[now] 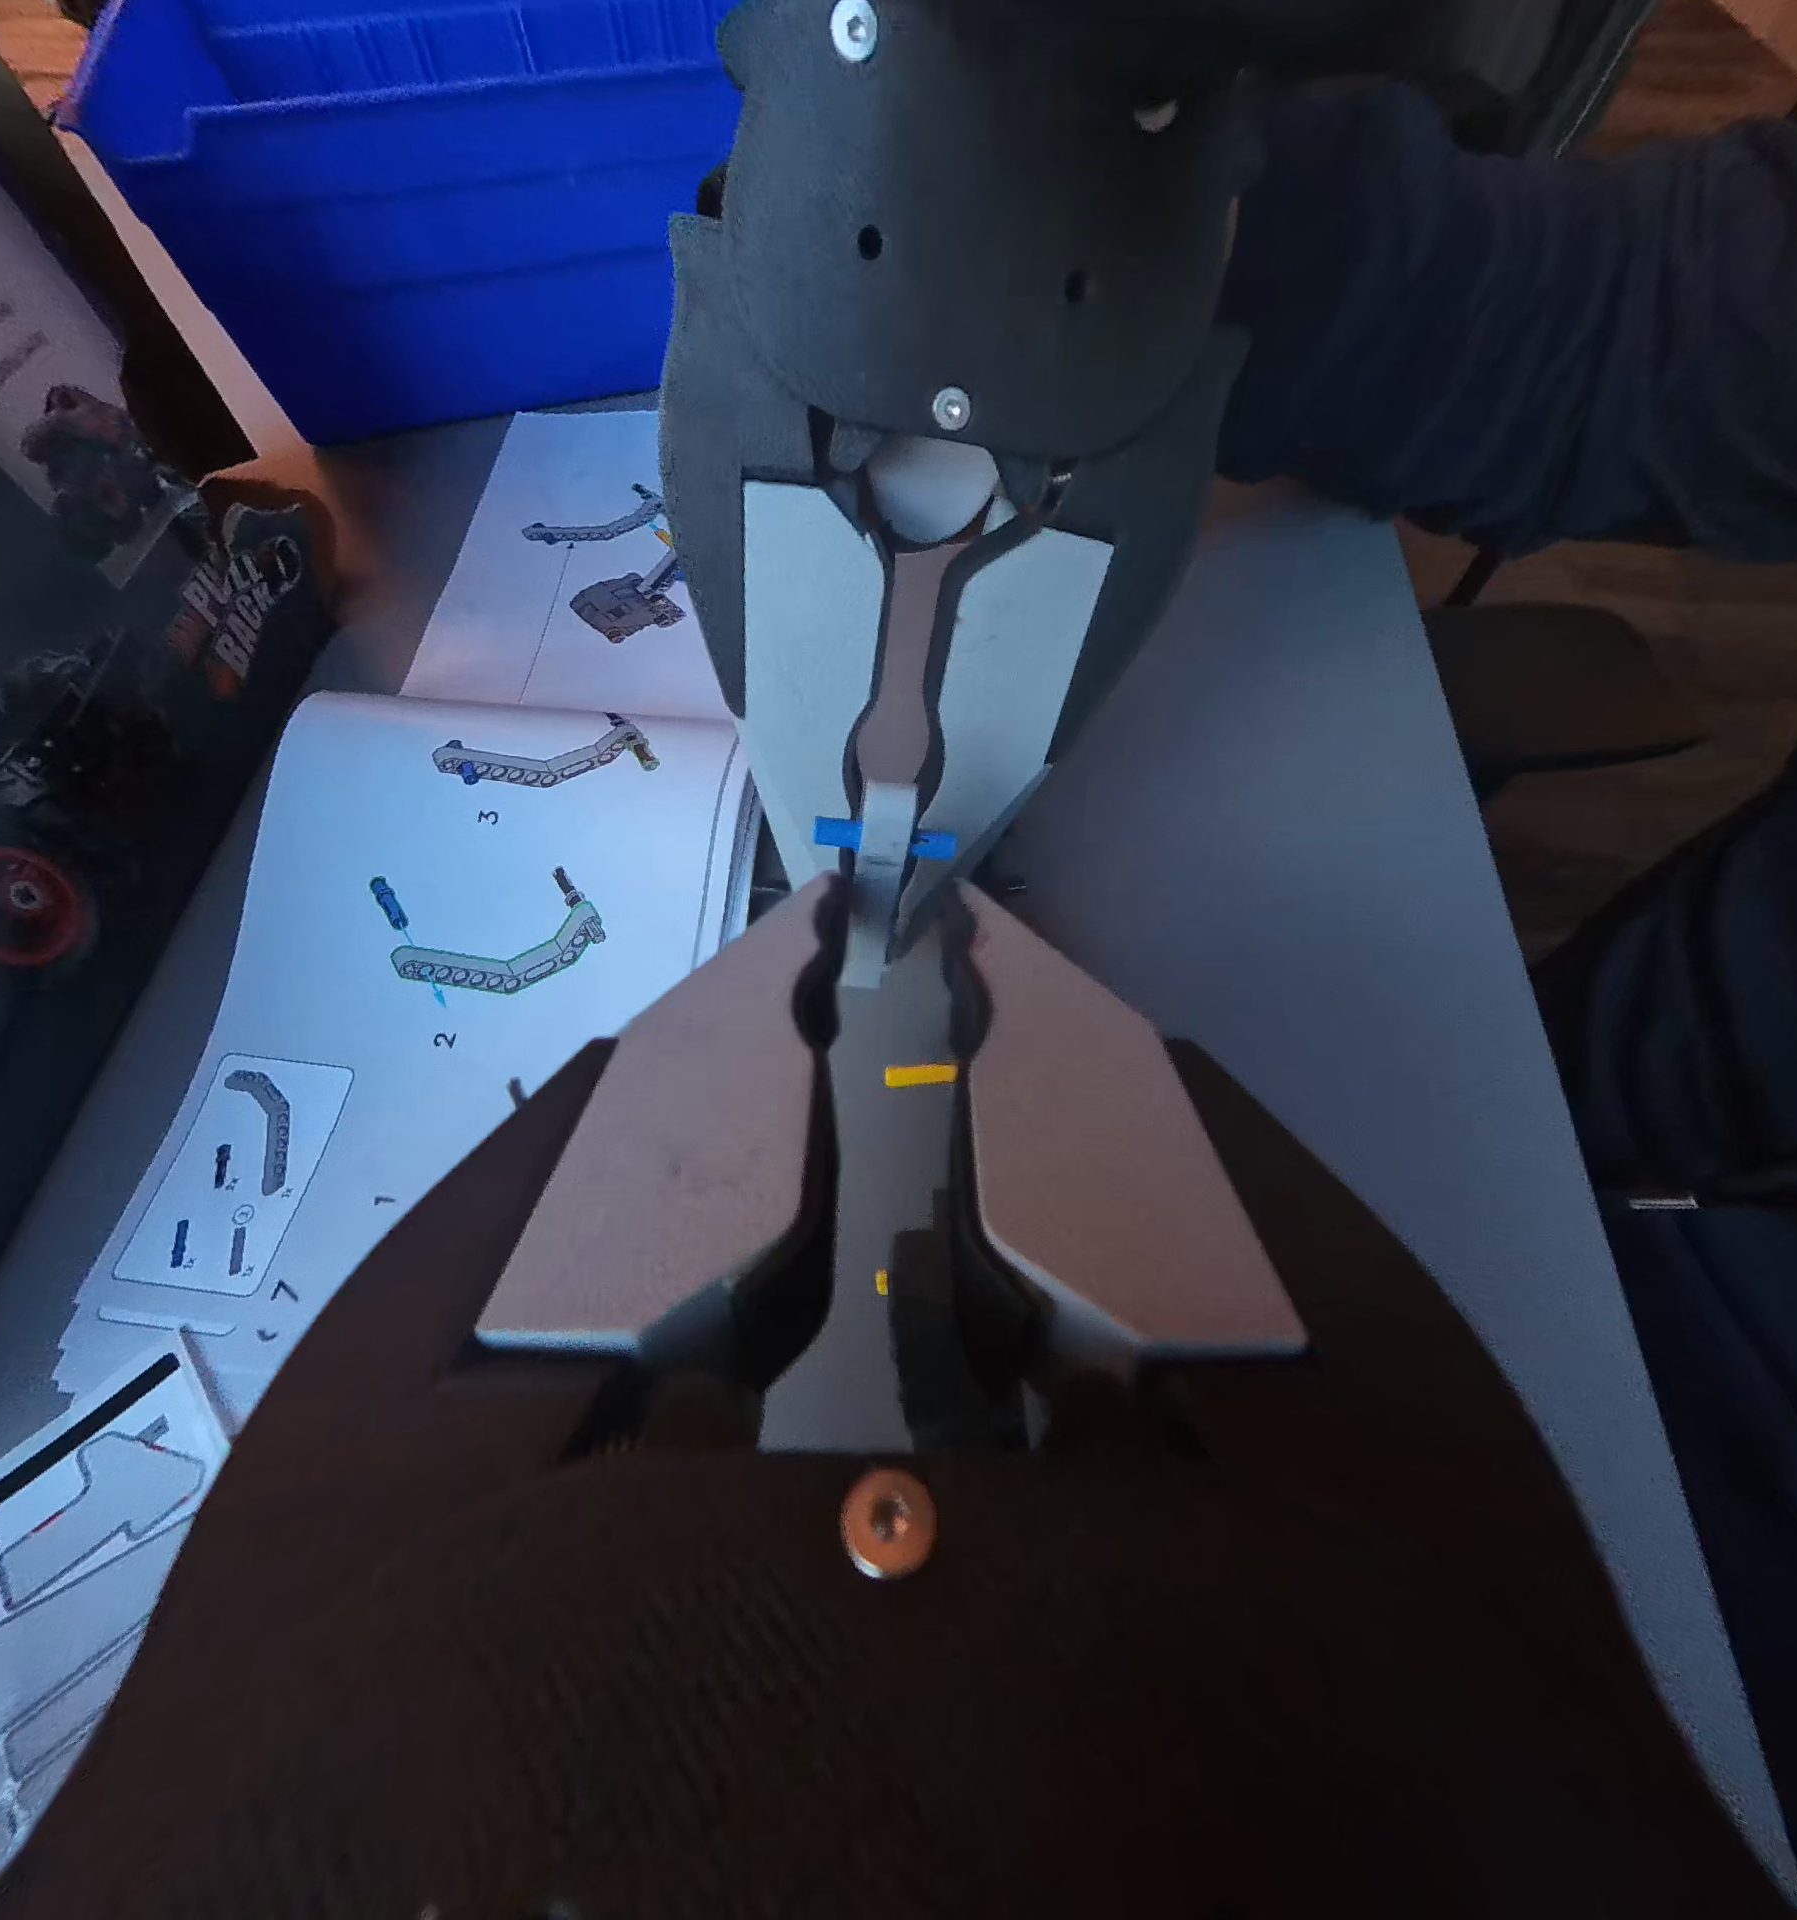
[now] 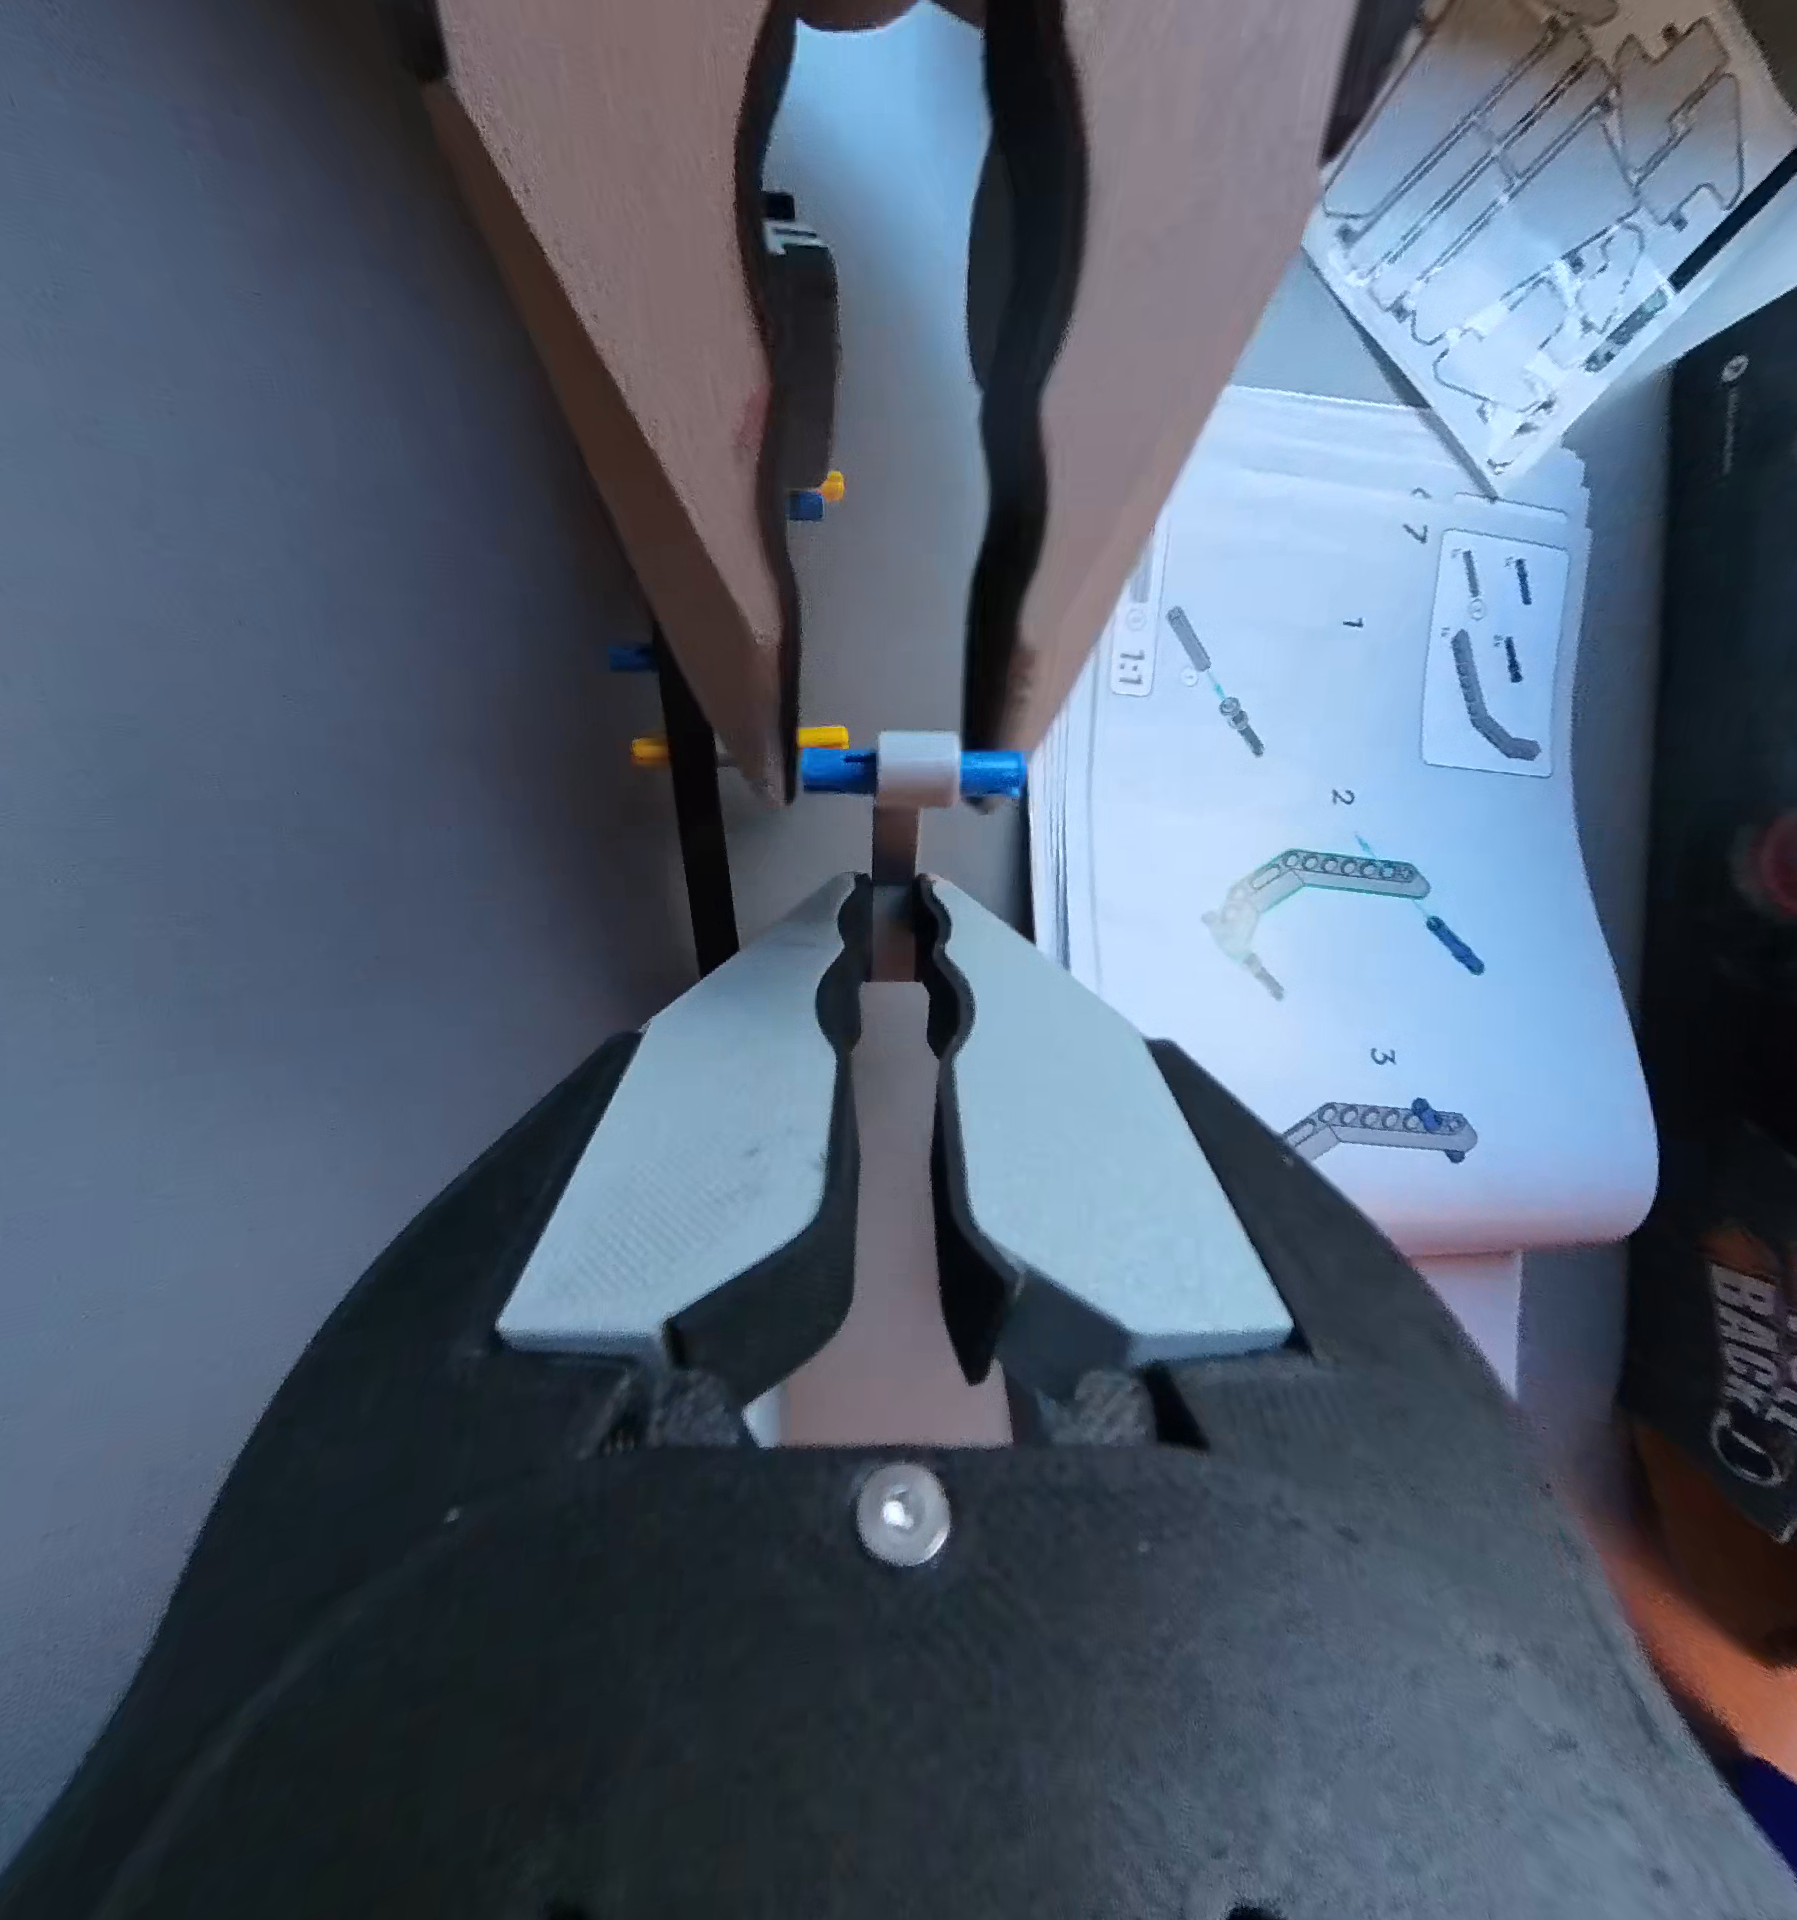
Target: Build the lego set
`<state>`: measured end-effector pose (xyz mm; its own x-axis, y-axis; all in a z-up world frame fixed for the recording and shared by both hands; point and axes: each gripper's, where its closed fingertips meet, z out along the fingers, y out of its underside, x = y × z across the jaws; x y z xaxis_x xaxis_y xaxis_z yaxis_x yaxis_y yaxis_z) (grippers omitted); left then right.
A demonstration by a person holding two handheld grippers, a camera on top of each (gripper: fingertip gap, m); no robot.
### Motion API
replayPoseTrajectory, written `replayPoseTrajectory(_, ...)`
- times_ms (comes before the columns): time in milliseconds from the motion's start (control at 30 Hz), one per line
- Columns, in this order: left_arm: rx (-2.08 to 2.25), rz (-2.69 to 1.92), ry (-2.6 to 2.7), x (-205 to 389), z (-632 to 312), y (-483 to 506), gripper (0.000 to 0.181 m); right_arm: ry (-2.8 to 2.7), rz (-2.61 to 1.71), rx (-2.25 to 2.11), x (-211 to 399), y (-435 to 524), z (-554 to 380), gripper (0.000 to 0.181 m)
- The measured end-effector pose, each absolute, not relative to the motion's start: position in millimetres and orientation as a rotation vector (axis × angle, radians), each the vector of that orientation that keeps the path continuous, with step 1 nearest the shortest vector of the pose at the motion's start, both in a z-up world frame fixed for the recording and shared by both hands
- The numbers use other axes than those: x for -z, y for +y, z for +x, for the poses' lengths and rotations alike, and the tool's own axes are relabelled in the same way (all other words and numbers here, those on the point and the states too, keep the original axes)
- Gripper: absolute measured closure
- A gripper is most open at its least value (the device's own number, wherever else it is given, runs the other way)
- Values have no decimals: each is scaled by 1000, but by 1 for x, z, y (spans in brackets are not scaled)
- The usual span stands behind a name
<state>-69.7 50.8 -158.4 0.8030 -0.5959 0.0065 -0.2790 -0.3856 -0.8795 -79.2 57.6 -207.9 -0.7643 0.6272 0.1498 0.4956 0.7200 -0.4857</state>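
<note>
My right gripper (image 2: 889, 888) is shut on a grey angled beam (image 2: 894, 914) and holds it above the table. A blue pin (image 2: 834, 774) goes through the hole at the beam's far end (image 2: 915, 777). My left gripper (image 1: 896, 894) faces it from the other side, jaws about a pin's length apart. Its tan fingers (image 2: 645, 312) flank the two ends of the pin; I cannot tell whether they touch. The beam (image 1: 878, 904) also shows in the left wrist view, reaching between the left fingertips, with the blue pin (image 1: 834, 833) just beyond them and the right gripper's grey fingers (image 1: 811, 623) behind.
A black beam (image 2: 688, 831) with yellow (image 2: 650, 748) and blue pins (image 2: 629, 657) lies on the grey table (image 2: 250, 623) under the grippers. The open instruction booklet (image 1: 509, 935), the black set box (image 1: 42, 623), a blue bin (image 1: 406, 208) and a sticker sheet (image 2: 1548, 208) line one side. A dark sleeve (image 1: 1548, 312) reaches in. Tip to tip, the grippers are about 5 cm apart.
</note>
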Motion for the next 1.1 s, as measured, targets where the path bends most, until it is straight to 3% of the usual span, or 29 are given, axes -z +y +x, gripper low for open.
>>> replayPoseTrajectory(33, 379, -1984, 657, 158, -70, 51, 174, -2619, -872, -621, 207, 56, -79, 176)
replayPoseTrajectory(267, 305, -1972, 654, 156, -81, 53, 175, -2517, -846, -675, 202, 60, -87, 173)
replayPoseTrajectory(567, 296, -1980, 518, 148, -99, 56, 175, -2254, -976, -1160, 140, 91, -78, 143)
replayPoseTrajectory(800, 259, -1981, 499, 150, -104, 55, 175, -1891, -1080, -1250, 90, 154, -76, 155)
replayPoseTrajectory(1100, 257, -1973, 512, 156, -100, 56, 175, -1612, -1205, -1455, 72, 190, -77, 161)
